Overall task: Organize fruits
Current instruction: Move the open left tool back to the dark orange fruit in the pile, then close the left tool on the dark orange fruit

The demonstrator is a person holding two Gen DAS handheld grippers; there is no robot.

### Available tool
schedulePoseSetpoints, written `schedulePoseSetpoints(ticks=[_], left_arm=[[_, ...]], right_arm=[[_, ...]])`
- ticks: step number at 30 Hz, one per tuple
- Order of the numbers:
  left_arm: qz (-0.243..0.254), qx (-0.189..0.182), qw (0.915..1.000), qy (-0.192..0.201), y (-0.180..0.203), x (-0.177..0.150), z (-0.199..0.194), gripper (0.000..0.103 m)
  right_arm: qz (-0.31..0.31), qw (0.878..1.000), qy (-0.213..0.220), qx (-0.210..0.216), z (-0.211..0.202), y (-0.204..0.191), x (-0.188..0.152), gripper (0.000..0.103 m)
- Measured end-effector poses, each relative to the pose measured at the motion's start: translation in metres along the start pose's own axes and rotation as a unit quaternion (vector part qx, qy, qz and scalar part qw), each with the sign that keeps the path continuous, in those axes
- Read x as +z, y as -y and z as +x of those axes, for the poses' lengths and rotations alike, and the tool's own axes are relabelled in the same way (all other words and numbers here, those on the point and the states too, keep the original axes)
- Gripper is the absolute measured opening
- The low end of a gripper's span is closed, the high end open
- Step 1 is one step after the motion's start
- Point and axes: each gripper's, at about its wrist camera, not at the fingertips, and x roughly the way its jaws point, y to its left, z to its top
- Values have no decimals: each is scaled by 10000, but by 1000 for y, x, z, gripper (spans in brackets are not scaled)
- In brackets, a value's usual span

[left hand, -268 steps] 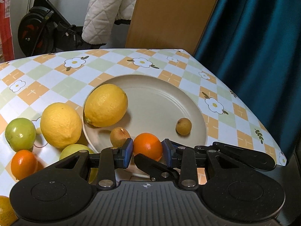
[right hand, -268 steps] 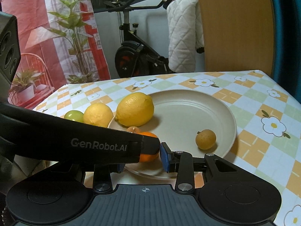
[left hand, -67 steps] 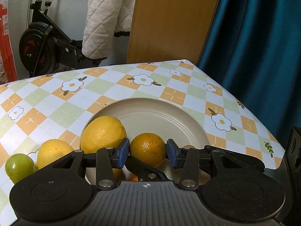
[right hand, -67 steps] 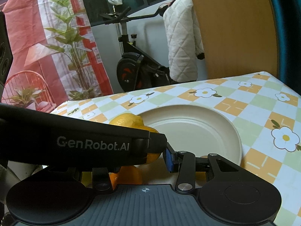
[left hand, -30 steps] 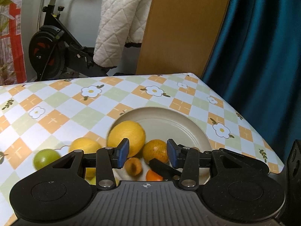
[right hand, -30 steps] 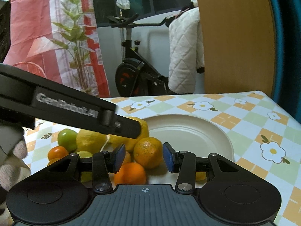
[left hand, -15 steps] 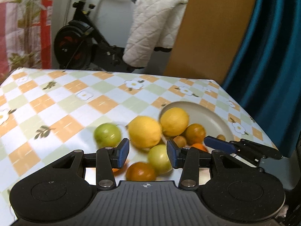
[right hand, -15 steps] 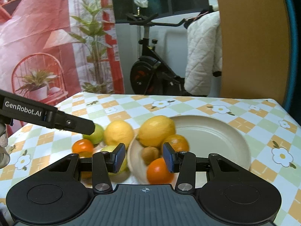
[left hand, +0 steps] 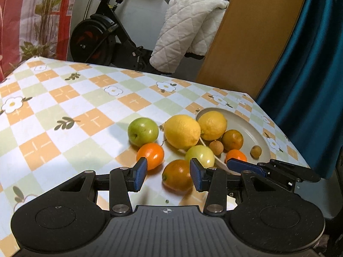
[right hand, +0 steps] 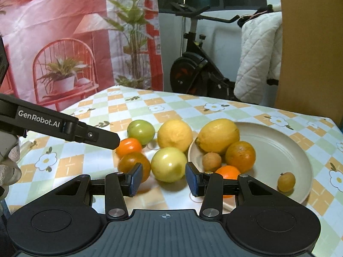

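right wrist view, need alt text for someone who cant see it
An open, empty right gripper hovers over a checked tablecloth, facing a yellow-green fruit beside a beige plate with five fruits. Four more fruits lie left; the left gripper reaches in.

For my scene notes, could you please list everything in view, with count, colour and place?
plate: one, beige, right side of table
lemons: two, yellow; one on plate, one beside it
green fruits: two; one far left, one paler near plate rim
oranges: four; two on plate, two on cloth
small brown fruits: two, on plate
tablecloth: one, checked, flowered
exercise bike: one, black, behind table
left gripper: empty, over dark orange
right gripper: empty
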Motion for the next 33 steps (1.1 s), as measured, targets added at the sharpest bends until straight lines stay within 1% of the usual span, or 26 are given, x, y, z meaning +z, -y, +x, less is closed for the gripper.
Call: schedulePoseSetpoints(ticks=[6, 12, 18, 27, 33], left_arm=[[-301, -77, 9995, 8, -14, -7, 0, 46], [-417, -271, 9988, 18, -18, -6, 4, 46], [-300, -525, 9981, -72, -12, -1, 18, 46], [-175, -674, 9971, -313, -4, 1, 42, 46], [-117, -647, 9969, -435, -4, 0, 48, 46]], right_arm=[[-211, 9997, -119, 86, 3, -14, -2, 41], [-472, 9986, -223, 111, 9, -27, -4, 40], [-558, 9976, -385, 157, 18, -34, -7, 40], [-542, 9973, -467, 142, 22, -35, -7, 40], [-517, 9973, -504, 137, 24, -34, -6, 40]])
